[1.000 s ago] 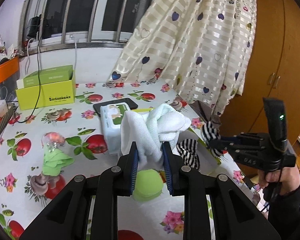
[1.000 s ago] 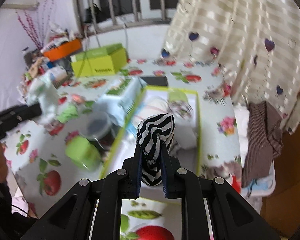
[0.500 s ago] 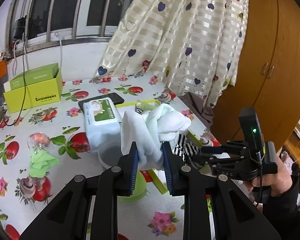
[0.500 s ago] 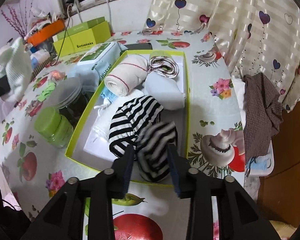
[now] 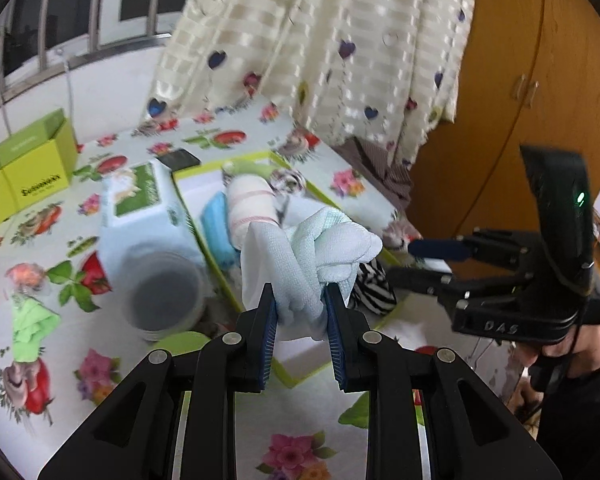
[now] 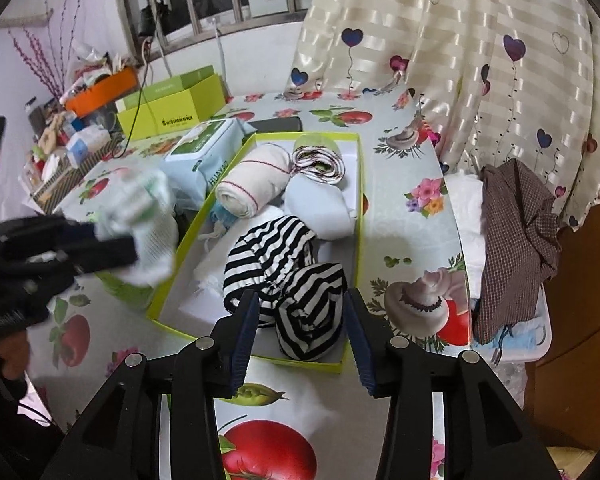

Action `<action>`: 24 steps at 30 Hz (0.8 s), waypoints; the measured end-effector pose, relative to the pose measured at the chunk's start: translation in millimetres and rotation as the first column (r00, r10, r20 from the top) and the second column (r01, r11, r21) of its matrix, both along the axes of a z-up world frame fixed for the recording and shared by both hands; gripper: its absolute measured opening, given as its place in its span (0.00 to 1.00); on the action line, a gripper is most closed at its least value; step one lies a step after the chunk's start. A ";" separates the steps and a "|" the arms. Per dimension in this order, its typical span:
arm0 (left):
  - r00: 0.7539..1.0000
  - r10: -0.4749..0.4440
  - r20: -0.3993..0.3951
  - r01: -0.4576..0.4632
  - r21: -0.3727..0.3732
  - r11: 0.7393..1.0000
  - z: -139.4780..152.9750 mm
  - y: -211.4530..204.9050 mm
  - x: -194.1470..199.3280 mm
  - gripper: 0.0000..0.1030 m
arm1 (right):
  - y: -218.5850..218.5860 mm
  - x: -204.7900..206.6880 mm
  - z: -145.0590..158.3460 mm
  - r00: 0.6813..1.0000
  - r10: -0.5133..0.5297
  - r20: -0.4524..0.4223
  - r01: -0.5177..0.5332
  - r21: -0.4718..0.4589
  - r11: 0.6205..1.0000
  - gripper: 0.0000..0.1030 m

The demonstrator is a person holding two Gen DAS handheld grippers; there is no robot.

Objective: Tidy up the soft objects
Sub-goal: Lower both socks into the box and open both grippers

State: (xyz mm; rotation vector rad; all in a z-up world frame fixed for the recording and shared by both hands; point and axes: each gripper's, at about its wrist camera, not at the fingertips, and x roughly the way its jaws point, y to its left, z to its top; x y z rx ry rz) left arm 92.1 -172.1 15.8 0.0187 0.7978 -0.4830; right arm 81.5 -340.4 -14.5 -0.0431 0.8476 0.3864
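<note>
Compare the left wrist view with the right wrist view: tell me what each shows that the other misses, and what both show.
Only the left wrist view: the wooden cupboard doors and the left gripper close up, clamped on the pale towel.

Only the right wrist view: the orange bin, the purple branches, and the right gripper, jaws opening, pads clear of the striped bundle between them.

Both: the green tray, wet wipes pack, heart curtain.
</note>
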 end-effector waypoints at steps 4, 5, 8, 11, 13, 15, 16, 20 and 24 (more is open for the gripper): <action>0.998 -0.039 -0.045 0.040 0.022 0.999 -14.1 -13.2 7.0 0.24 | -5.0 0.6 -1.5 1.000 -0.008 0.001 0.008 0.021 1.000 0.41; 0.998 -0.044 -0.055 0.046 0.026 0.999 -16.6 -15.3 8.4 0.24 | -6.0 0.9 -2.3 1.000 -0.009 0.001 0.009 0.024 1.000 0.41; 0.995 -0.053 -0.088 0.056 0.034 0.998 -25.0 -20.2 12.5 0.27 | -7.3 1.1 -3.3 1.000 -0.010 0.002 0.010 0.036 0.999 0.41; 0.996 -0.049 -0.078 0.052 0.044 0.998 -24.8 -20.1 11.1 0.34 | -7.3 1.4 -2.4 1.000 -0.005 0.009 0.004 0.048 0.999 0.41; 0.997 -0.046 -0.063 0.048 0.035 0.998 -21.0 -17.6 8.8 0.36 | -6.8 1.0 -1.0 1.000 -0.001 0.016 0.000 0.056 0.998 0.41; 0.998 -0.038 -0.046 0.040 0.028 0.999 -17.1 -13.7 6.7 0.37 | -5.9 0.5 -0.1 1.000 0.003 0.021 -0.005 0.063 0.998 0.41; 0.999 -0.035 -0.041 0.036 0.030 0.999 -16.0 -12.8 6.2 0.38 | -4.8 0.1 0.7 1.000 0.007 0.024 -0.009 0.068 0.998 0.41; 0.999 -0.015 -0.029 0.016 0.015 1.000 -9.9 -5.1 4.1 0.38 | -0.4 -0.8 2.3 0.999 0.018 0.028 -0.020 0.070 0.997 0.41; 1.000 0.012 -0.017 -0.012 -0.003 1.000 -3.1 4.9 0.7 0.38 | 4.2 -3.7 6.8 0.999 0.026 0.038 -0.029 0.070 0.997 0.41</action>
